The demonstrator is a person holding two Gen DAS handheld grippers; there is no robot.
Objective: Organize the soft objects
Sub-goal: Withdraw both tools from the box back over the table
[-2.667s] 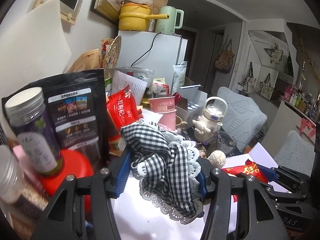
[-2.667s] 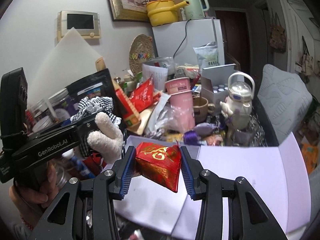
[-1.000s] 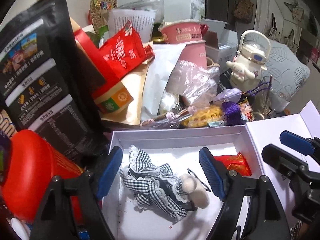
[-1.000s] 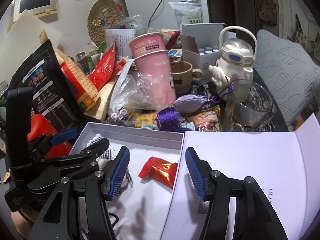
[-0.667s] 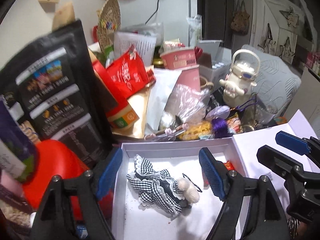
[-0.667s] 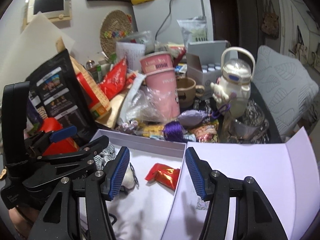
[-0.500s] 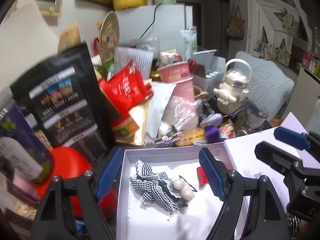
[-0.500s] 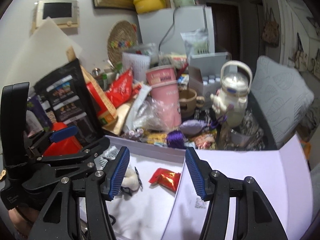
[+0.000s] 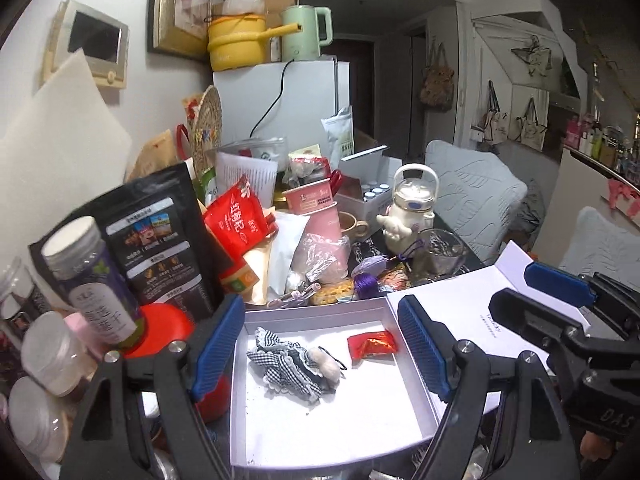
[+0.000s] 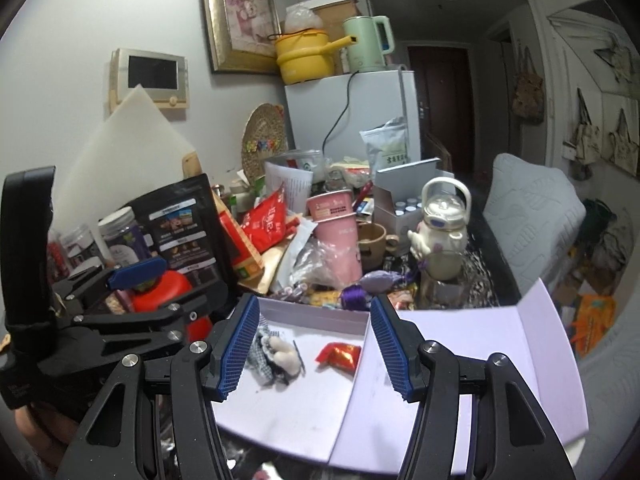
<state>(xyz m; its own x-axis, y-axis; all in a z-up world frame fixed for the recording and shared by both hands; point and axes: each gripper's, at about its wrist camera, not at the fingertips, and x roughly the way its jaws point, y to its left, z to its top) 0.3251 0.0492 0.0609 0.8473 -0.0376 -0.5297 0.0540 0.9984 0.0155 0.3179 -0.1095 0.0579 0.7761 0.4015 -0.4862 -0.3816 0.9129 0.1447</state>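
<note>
The white box (image 9: pixel 416 384) is lying open on the cluttered tabletop, holding the checked cloth (image 9: pixel 286 364) and, just beside it, the red packet (image 9: pixel 372 345). Both the left gripper (image 9: pixel 320 348) and right gripper (image 10: pixel 314 350) are hovering above them, jaws wide and empty.
</note>
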